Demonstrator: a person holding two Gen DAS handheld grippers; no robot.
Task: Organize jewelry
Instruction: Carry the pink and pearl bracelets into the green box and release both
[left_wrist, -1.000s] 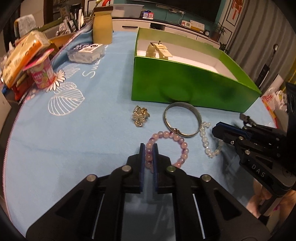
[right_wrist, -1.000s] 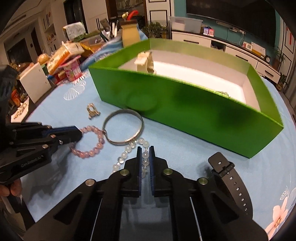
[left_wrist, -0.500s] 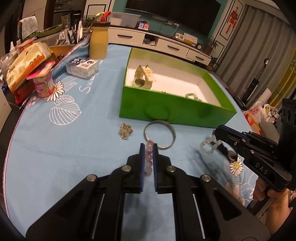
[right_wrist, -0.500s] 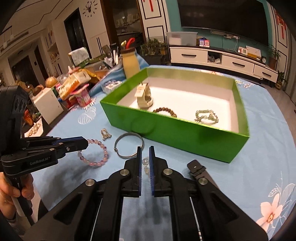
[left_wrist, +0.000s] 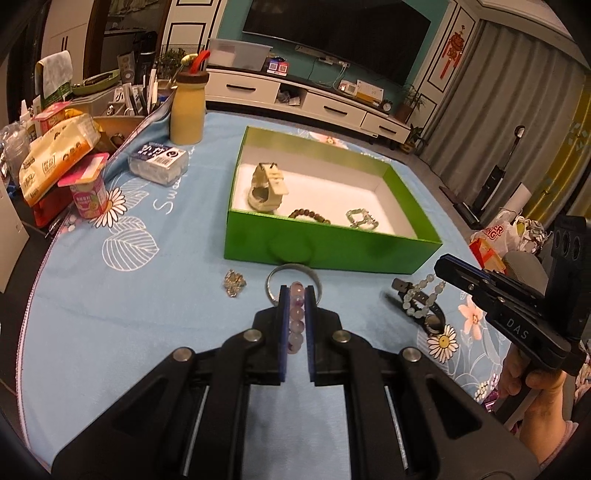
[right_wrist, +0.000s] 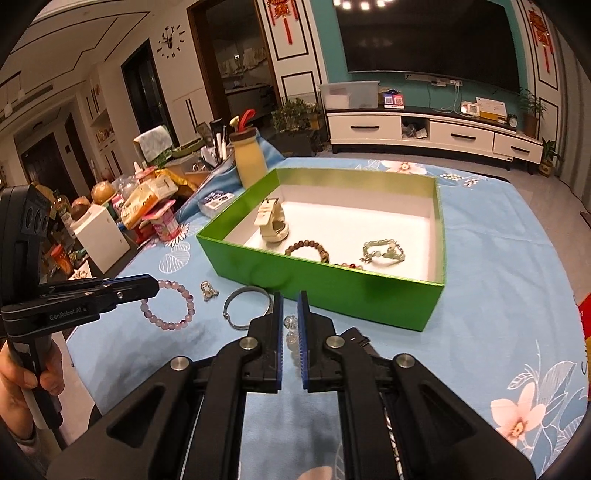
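Two bracelets lifted near the green box

Left wrist view: the left tongs (left_wrist: 294, 295) are clamped on a pink bead bracelet (left_wrist: 296, 315), in front of the green box (left_wrist: 332, 247).

Right wrist view: the right tongs (right_wrist: 290, 306) are clamped on a clear bead bracelet (right_wrist: 290, 330), before that box's (right_wrist: 325, 284) near wall; a silver bangle (right_wrist: 246, 307) lies on the surface just left.

Green box (right_wrist: 332, 291) wall stands ahead; its top is open.

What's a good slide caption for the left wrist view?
Left gripper lifts a purple bead bracelet toward the green box, right gripper holding clear beads.
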